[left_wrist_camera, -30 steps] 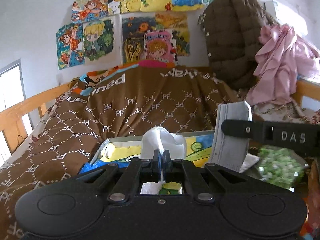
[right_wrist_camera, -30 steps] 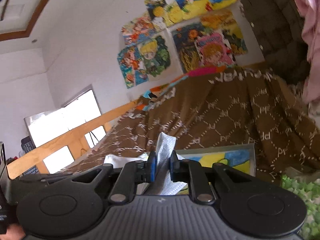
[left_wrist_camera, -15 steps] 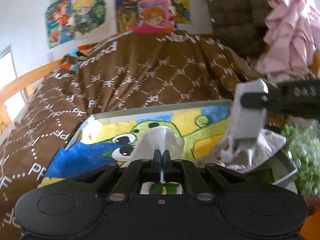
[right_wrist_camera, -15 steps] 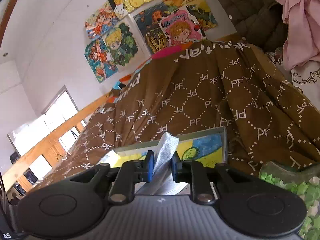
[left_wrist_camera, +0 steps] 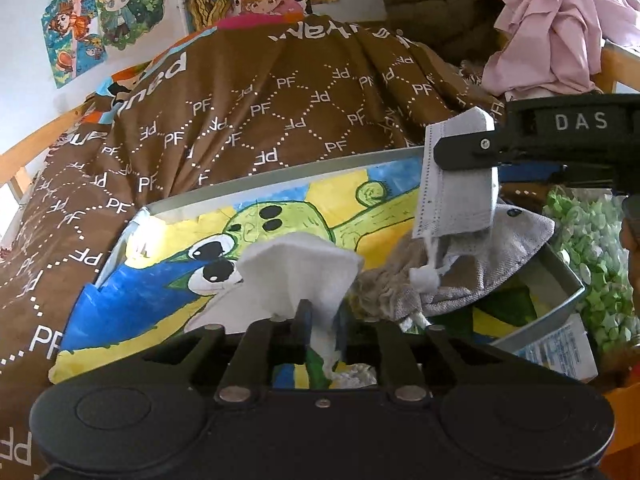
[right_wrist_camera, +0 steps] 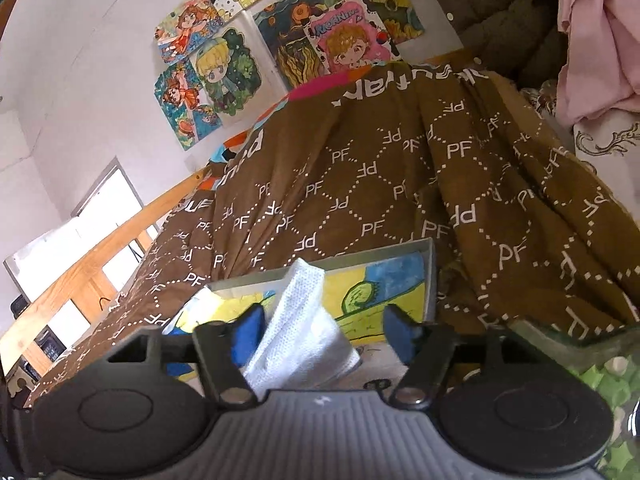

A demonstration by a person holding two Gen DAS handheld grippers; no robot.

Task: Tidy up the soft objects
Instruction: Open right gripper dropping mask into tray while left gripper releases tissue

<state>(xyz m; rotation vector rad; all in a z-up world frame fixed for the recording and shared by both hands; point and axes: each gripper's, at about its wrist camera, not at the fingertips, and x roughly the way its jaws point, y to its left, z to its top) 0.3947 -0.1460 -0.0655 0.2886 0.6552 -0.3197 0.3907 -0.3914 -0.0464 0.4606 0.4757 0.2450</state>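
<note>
A metal tray lined with a green cartoon painting lies on the bed. My left gripper hovers over the tray's near side. Its jaws are opening, and a white tissue stands between them with a small gap at the pads. A grey cloth pouch lies in the tray's right part. Above it hangs a grey-white face mask behind one finger of my right gripper. In the right wrist view my right gripper is opening wide. The face mask leans on the left blue pad only.
A brown blanket with a PF pattern rises behind the tray. A bag of green foam bits sits to the right, with a printed packet beside the tray corner. Pink cloth, a dark jacket and a wooden bed rail ring the bed.
Both grippers came down and forward over the tray. The right jaws went from shut on the face mask to wide apart. The left jaws parted slightly around the tissue.
</note>
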